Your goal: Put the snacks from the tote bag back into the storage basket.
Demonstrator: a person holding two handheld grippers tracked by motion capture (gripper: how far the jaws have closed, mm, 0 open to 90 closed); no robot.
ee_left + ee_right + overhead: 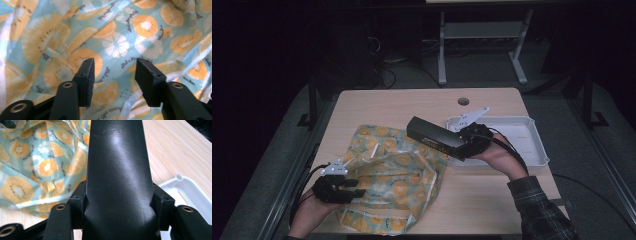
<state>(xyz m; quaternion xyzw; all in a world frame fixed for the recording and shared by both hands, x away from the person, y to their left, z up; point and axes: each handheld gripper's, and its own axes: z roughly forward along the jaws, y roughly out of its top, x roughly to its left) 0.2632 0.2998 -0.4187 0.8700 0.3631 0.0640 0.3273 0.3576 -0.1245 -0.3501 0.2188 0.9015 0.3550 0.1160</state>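
Observation:
A fruit-print cloth bag [392, 177] lies crumpled on the wooden table [402, 107], left of centre. My left gripper [354, 188] hovers at the bag's left side, open, its jaws spread over the printed fabric [115, 45] with nothing between them. My right gripper [467, 145] is shut on one end of a long black box [436, 136], which is held above the table and points left toward the bag. In the right gripper view the black box [117, 182] sits clamped between both jaws, with the bag [37, 165] at the left.
A white plastic tray [524, 137] rests on the table's right side, just behind my right hand. A round cable hole [463, 101] is near the far edge. Beyond the table stands a metal desk frame [482, 40] on a dark floor.

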